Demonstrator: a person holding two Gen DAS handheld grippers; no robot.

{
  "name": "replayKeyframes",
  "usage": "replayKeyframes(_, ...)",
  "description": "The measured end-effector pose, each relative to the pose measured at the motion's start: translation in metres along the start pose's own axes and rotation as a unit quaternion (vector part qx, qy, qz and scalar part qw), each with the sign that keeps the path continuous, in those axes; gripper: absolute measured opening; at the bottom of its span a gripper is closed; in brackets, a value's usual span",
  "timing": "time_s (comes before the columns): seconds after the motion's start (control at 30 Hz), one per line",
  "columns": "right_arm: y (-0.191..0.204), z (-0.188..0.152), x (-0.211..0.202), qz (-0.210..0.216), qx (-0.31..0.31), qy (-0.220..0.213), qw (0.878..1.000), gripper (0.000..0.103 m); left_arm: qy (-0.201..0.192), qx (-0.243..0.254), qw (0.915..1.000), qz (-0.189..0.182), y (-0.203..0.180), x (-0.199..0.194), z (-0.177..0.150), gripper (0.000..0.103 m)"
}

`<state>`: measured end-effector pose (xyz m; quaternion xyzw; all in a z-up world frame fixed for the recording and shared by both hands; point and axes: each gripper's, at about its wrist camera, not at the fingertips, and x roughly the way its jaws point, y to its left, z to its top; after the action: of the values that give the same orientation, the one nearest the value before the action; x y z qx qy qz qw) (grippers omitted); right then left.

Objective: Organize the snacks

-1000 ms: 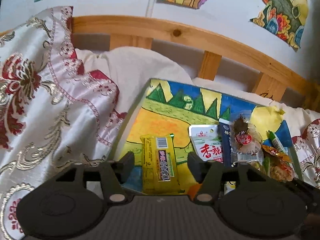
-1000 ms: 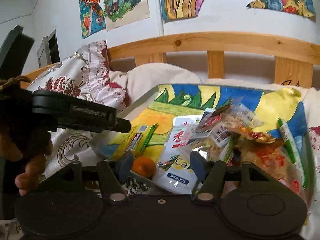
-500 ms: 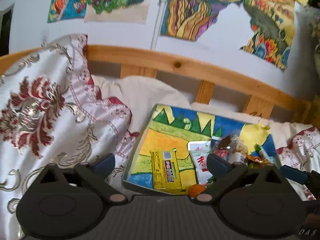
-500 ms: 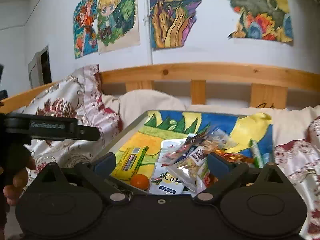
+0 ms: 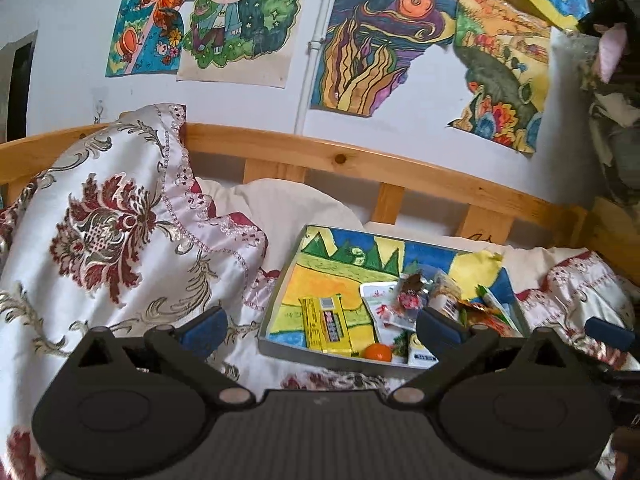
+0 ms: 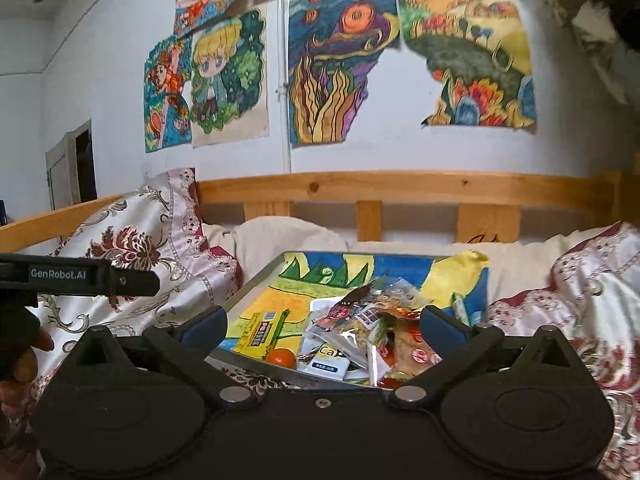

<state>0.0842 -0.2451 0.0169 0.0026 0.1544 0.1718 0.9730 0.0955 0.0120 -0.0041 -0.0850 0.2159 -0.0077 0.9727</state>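
A grey-rimmed tray [image 5: 270,314] [image 6: 256,285] lined with a painted landscape lies on the bed. It holds a yellow snack bar [image 5: 326,326] [image 6: 266,330], a small orange [image 5: 379,352] [image 6: 281,357], a white packet [image 6: 326,361] and a heap of clear snack bags [image 5: 424,300] [image 6: 376,314]. My left gripper [image 5: 320,326] is open wide and empty, short of the tray's near edge. My right gripper [image 6: 322,324] hovers before the tray with its jaws opening, nothing between them. In the right wrist view the left gripper's side [image 6: 92,276] and a hand [image 6: 20,348] show at far left.
A floral satin pillow [image 5: 120,232] leans left of the tray, with a white cushion [image 5: 296,208] behind. A wooden bed rail [image 5: 360,164] runs along the poster-covered wall. Floral bedding [image 5: 568,292] lies right of the tray. Dark hanging things [image 5: 616,40] fill the upper right.
Both grippers have drawn back and upward from the tray, which now looks smaller and farther. Their jaws have spread from half open to wide. The snacks have stayed in place.
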Motion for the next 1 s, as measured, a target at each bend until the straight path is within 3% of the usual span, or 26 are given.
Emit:
replayKeyframes(0.27, 0.007, -0.009, -0.042, -0.017, 0.012, -0.009, 1.0, 0.102, 0.005, 0.013, 0.9999, -0.011, 0.003, -0.028, -0.02, 0.102)
replayKeyframes(0.63, 0.015, -0.025, -0.071, -0.043, 0.033, 0.008, 0.998, 0.102, 0.034, 0.082, 0.995, -0.046, -0.004, -0.043, -0.052, 0.102)
replayKeyframes(1.0, 0.016, -0.042, -0.076, -0.06, 0.052, 0.043, 0.996, 0.102, 0.05, 0.075, 0.9948, -0.049, -0.001, -0.046, -0.06, 0.102)
